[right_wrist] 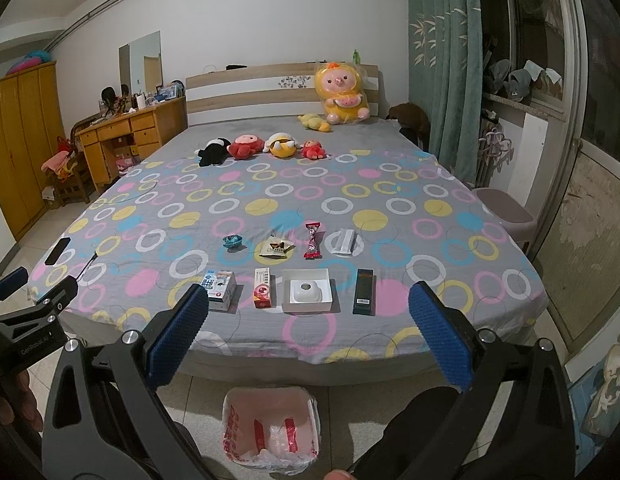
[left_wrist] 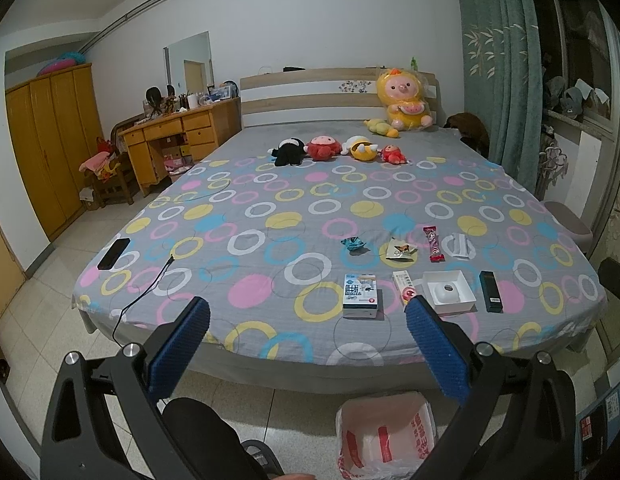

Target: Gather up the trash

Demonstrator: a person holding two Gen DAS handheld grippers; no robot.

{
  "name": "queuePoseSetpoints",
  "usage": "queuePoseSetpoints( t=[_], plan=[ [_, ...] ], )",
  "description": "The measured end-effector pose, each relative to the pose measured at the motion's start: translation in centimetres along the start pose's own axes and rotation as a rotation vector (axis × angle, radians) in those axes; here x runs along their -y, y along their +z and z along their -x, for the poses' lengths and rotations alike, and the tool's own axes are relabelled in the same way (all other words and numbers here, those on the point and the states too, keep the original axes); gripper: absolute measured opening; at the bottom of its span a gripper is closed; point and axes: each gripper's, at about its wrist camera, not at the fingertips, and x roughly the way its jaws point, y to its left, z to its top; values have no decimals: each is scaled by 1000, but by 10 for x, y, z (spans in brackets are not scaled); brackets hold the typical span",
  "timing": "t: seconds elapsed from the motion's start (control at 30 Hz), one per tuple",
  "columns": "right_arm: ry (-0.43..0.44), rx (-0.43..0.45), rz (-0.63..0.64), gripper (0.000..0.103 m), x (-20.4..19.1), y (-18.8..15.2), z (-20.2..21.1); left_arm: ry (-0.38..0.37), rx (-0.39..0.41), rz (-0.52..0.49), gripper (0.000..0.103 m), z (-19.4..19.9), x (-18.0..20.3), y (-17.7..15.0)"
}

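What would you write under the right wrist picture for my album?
Open right gripper faces wrappers and boxes in two rows on the bed, with a bag-lined bin below.

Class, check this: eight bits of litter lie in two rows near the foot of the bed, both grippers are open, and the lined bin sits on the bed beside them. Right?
Not quite. The lined bin stands on the floor below the foot of the bed, as the right wrist view shows. The rest holds.
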Motion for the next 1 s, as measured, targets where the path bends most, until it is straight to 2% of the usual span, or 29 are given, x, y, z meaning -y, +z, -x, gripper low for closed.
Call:
queuePoseSetpoints(
  t=[1.0],
  plan=[
    [1,3,0,98,0,0,1,2,-1,-1,96,0,-1,-7]
  ],
)
